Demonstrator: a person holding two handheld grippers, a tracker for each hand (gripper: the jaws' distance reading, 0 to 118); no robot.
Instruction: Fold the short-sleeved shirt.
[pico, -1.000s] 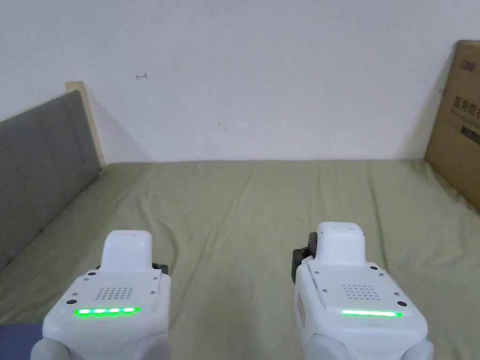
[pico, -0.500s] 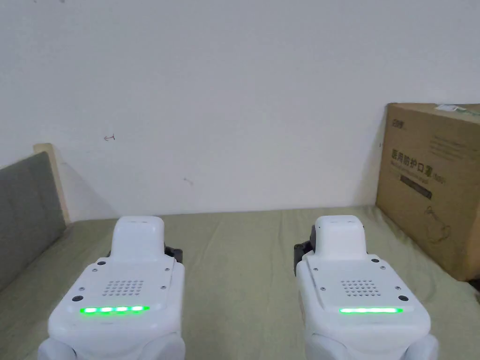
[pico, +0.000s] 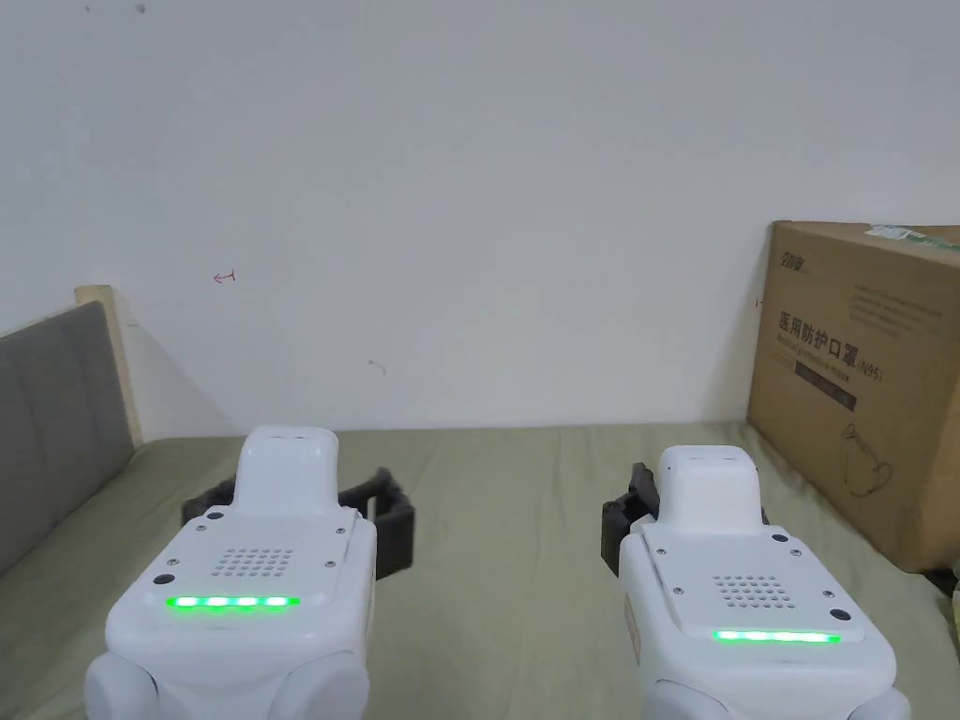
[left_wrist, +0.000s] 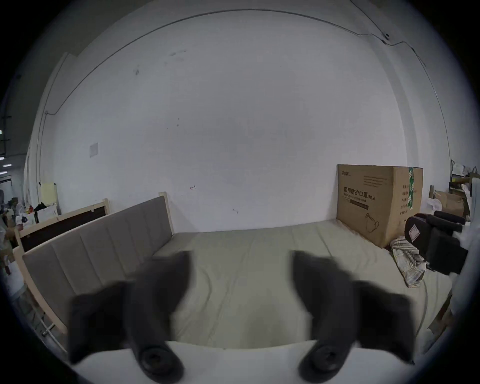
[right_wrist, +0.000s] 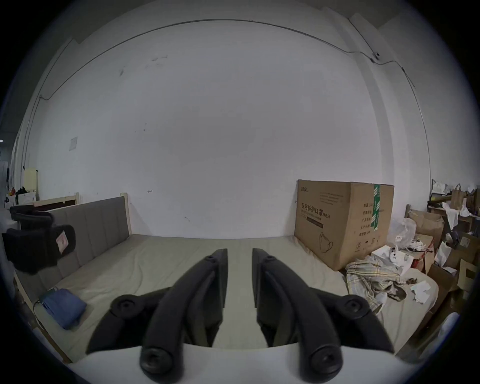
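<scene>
A crumpled plaid shirt (right_wrist: 371, 278) lies at the right edge of the bed, in front of the cardboard box; it also shows in the left gripper view (left_wrist: 407, 259). My left gripper (pico: 298, 511) hovers over the green sheet (pico: 506, 562) with its jaws spread wide and nothing between them (left_wrist: 240, 265). My right gripper (pico: 694, 497) hovers beside it, its jaws a narrow gap apart and empty (right_wrist: 239, 257). Both are well to the left of the shirt and not touching it.
A large cardboard box (pico: 862, 384) stands on the bed's right side against the wall. A grey padded headboard (pico: 56, 412) runs along the left. A folded blue cloth (right_wrist: 63, 308) lies near the bed's left front. Bags and boxes (right_wrist: 441, 246) are piled beyond the right edge.
The head camera has tilted up and turned right, bringing the box into view. My left gripper's jaws have spread apart. The right gripper's jaws look the same.
</scene>
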